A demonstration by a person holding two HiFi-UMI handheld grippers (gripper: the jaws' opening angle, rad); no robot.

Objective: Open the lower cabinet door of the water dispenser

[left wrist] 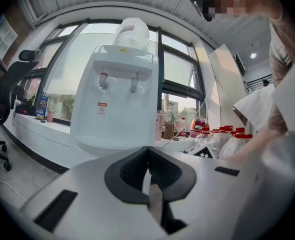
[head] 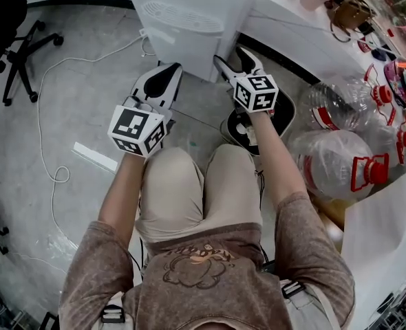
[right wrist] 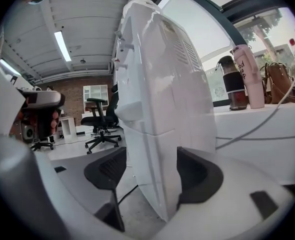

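Closing your right gripper (right wrist: 152, 170) where it stands is the main risk. Its jaws are spread wide around a front corner of the water dispenser (right wrist: 162, 84), and neither pad visibly presses. I judge they straddle the cabinet body rather than a free edge of the lower cabinet door (right wrist: 136, 159). Pull from there and you would likely drag or tip the whole unit instead of swinging the door. The bottle (left wrist: 132, 31) on top makes any tilt worse. The plastic looks smooth, so the pads could also slide off the corner. Nothing braces the unit: your left gripper (left wrist: 147, 151) hangs in front of it with its jaws together and nothing between them. A cable (head: 51, 115) loops across the floor toward the foot of the dispenser, and a dragged base could snag it.

The dispenser stands on the floor at its far edge, against the white worktop (head: 292, 40) under the windows.

The right gripper view alone shows the seam between the upper and lower housing, the vent slits on the side panel and the corner between the jaws. The left gripper view alone shows the front squarely, with 2 taps (left wrist: 118, 81) and the drip tray above the door, but its own jaws hide the door. The head view shows neither seam nor door clearly. Only there do you see both grippers (head: 165, 74) (head: 236, 64) together before the dispenser (head: 196, 47), and the water jugs (head: 334, 163) crowding your right side.
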